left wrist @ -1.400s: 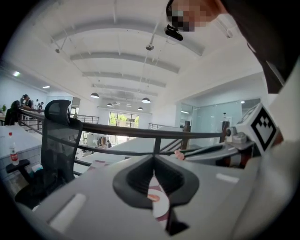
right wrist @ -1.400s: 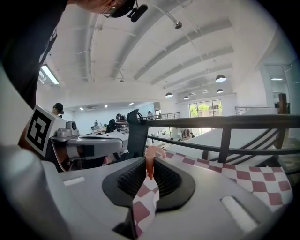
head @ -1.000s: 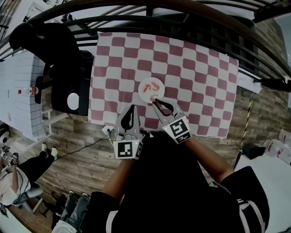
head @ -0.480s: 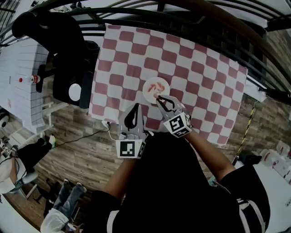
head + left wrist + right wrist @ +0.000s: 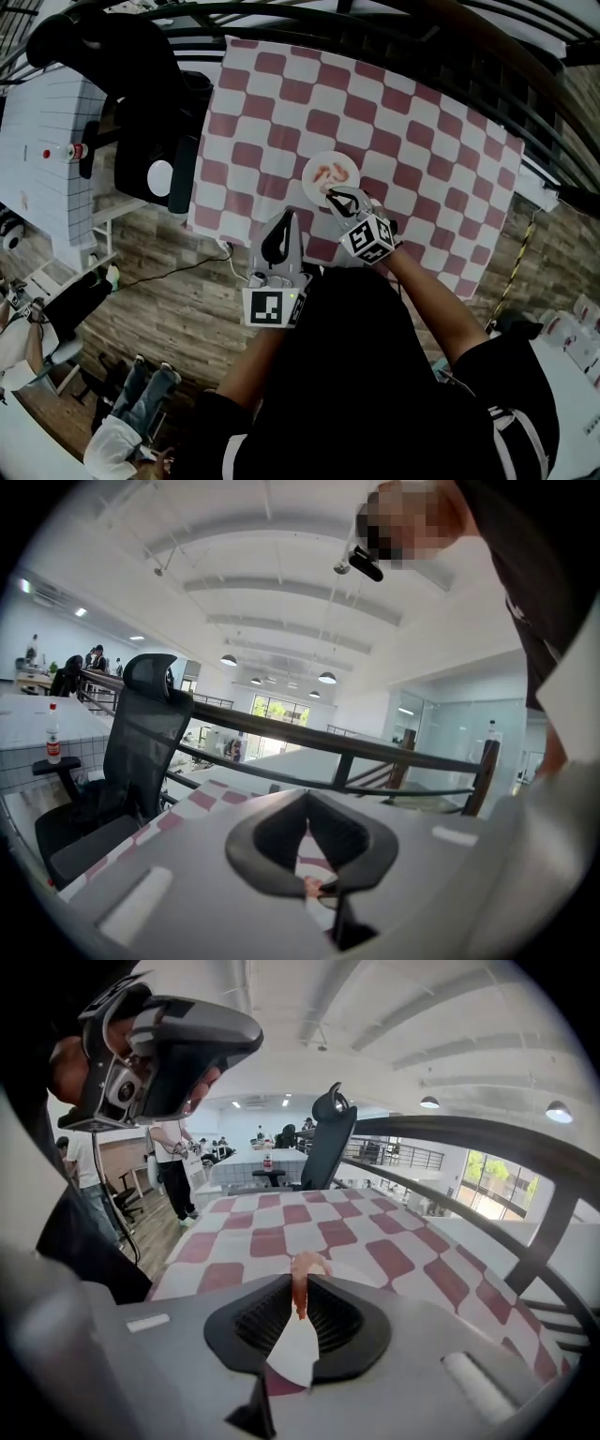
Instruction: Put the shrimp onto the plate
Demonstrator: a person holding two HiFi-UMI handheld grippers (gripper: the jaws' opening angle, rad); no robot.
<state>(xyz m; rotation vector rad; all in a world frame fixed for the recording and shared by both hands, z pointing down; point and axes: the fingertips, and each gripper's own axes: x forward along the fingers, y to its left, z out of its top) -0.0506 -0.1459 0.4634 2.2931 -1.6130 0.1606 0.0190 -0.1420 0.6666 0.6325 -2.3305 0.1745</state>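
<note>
A small white plate (image 5: 343, 164) lies on the red-and-white checked cloth (image 5: 403, 150), with orange shrimp (image 5: 328, 173) on it. My right gripper (image 5: 331, 195) hovers at the plate's near edge, shut on one pink shrimp (image 5: 300, 1283) that hangs upright between the tips. The right gripper view shows the white plate (image 5: 292, 1358) just below the right gripper (image 5: 302, 1277). My left gripper (image 5: 285, 218) is held back over the cloth's near edge, left of the plate. In its own view the left gripper (image 5: 307, 799) is shut with nothing seen in it.
A black office chair (image 5: 141, 103) stands off the table's left side, also in the left gripper view as the chair (image 5: 141, 733). A dark railing (image 5: 394, 28) runs behind the table. A person (image 5: 173, 1166) stands further off on the wooden floor (image 5: 169, 309).
The head view has shifted a little. My right gripper has stayed at the plate's near edge with the shrimp, edging slightly closer over the plate. The left gripper has hardly moved.
</note>
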